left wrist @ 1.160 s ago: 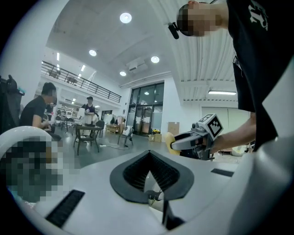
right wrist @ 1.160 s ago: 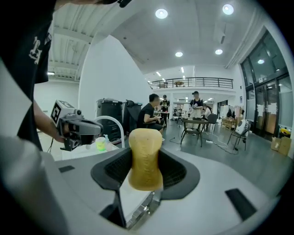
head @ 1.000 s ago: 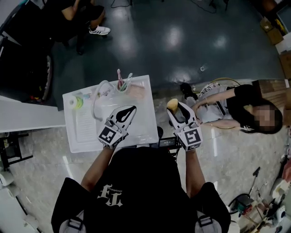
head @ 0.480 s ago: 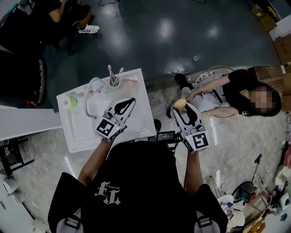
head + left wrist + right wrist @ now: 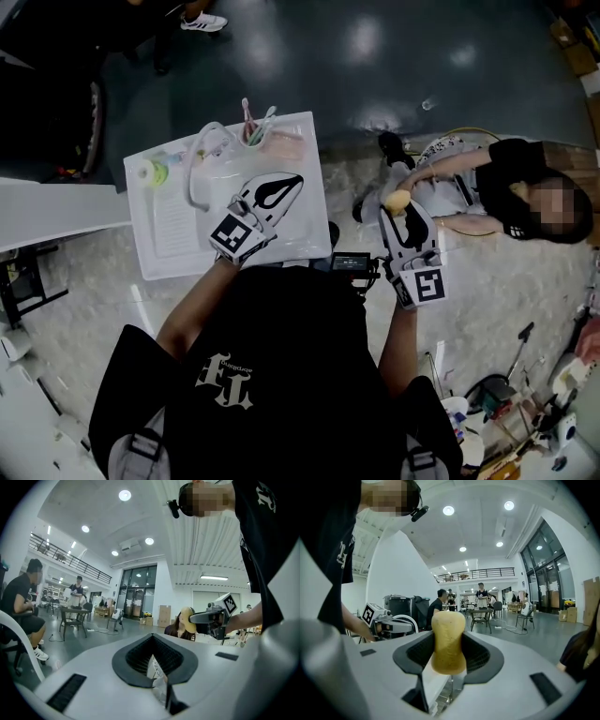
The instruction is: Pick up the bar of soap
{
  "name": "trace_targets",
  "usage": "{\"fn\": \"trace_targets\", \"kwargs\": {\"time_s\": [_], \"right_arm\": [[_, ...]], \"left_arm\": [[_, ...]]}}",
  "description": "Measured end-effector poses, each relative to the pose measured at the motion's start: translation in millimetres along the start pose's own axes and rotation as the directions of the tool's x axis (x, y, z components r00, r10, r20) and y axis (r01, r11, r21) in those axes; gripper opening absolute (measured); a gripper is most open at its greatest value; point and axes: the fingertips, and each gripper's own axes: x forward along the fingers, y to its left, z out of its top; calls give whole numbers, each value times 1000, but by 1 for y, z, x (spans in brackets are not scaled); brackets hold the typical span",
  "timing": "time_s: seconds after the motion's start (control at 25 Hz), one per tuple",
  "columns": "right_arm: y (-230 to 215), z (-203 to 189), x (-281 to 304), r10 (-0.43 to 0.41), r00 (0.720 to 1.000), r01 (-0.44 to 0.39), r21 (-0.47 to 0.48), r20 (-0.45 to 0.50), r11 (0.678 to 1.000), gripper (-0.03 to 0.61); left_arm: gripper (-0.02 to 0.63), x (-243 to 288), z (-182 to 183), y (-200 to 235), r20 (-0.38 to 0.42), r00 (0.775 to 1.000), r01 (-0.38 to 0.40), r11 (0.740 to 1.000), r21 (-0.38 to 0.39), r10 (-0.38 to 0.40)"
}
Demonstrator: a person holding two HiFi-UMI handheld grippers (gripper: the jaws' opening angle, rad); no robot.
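Sink (image 5: 178, 234) cup (image 5: 251, 139) holds toothbrushes (image 5: 247, 111); right gripper (image 5: 401, 208) fingers pinch soap (image 5: 448, 641), left gripper (image 5: 296, 178) fingers pressed together.

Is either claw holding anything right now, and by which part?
The right claw grips the bar of soap by its near end, the far end sticking out past the tips. The left claw is shut on nothing.

Bright, even indoor light comes from round ceiling lamps (image 5: 124, 495), which glare off the dark floor (image 5: 394, 75) in the head view. Both gripper views bend strongly at the edges (fisheye, dark corners). The soap (image 5: 448, 641) is sharp and shadows are soft.
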Motion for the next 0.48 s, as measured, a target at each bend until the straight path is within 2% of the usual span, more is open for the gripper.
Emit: {"fn": "trace_targets", "kwargs": {"time_s": [0.48], "right_arm": [[5, -4, 6, 30, 999, -30, 1, -20, 1000, 187]], "left_arm": [[7, -7, 0, 6, 8, 999, -34, 999, -3, 34]]}}
